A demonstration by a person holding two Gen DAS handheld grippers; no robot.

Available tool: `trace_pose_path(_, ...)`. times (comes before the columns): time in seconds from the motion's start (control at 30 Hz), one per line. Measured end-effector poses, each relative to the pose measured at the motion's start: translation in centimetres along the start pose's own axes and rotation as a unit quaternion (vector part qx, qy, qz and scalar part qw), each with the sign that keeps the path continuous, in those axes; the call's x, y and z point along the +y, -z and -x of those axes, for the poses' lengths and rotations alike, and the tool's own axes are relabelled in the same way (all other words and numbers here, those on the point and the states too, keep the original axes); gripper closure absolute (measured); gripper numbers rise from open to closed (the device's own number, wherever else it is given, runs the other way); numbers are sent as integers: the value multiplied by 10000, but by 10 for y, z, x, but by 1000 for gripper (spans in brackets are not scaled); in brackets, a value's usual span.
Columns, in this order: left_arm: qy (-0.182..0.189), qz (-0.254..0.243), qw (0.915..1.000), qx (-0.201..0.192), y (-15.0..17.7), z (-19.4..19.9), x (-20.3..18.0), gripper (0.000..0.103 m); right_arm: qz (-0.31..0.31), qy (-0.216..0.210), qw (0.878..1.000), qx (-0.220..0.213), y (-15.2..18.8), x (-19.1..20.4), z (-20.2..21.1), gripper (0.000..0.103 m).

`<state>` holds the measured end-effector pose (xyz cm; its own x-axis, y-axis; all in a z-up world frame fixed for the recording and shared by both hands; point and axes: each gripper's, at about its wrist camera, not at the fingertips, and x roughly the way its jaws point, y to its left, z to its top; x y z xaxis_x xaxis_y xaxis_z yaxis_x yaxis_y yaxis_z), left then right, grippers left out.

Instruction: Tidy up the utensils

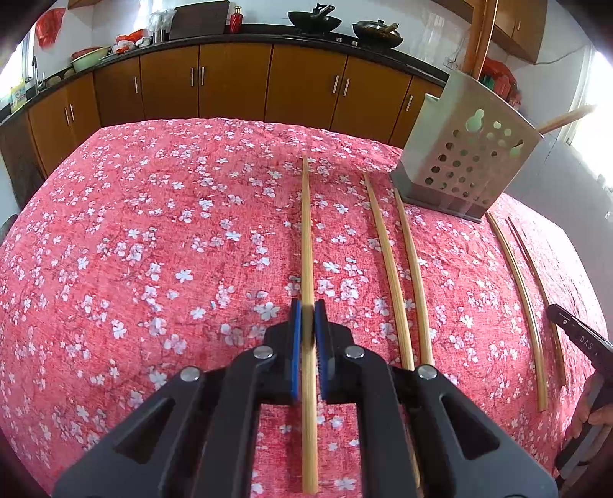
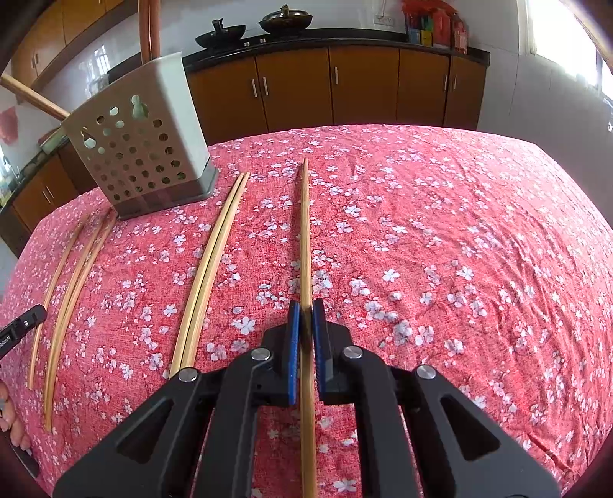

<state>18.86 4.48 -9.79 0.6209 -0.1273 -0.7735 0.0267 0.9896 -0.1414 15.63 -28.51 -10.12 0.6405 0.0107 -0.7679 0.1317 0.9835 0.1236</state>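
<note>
In the left wrist view my left gripper [image 1: 307, 306] is shut on a bamboo chopstick [image 1: 305, 230] that runs straight away from me over the cloth. My right gripper [image 2: 305, 306] is likewise shut on another chopstick [image 2: 305, 237]. A perforated grey utensil holder [image 1: 467, 153] [image 2: 141, 145] stands at the far side of the table between the two hands. Loose chopsticks lie on the cloth: one pair [image 1: 398, 260] beside the left gripper, another pair [image 2: 212, 264] beside the right. I cannot tell whether the held sticks rest on the cloth or hang just above it.
A red floral tablecloth [image 1: 153, 230] covers the table. Further chopsticks [image 2: 72, 279] lie in front of the holder. A wooden rod [image 2: 30, 95] sticks out behind the holder. Brown cabinets [image 1: 230, 80] and a counter with woks [image 1: 314, 19] stand beyond the table.
</note>
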Motion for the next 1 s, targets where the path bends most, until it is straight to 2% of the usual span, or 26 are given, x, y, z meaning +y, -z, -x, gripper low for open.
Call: trace_pose_path(1.0,12,20,10000,-3,0,1,2,93,-26,14,10000,4,1,-1,1,95)
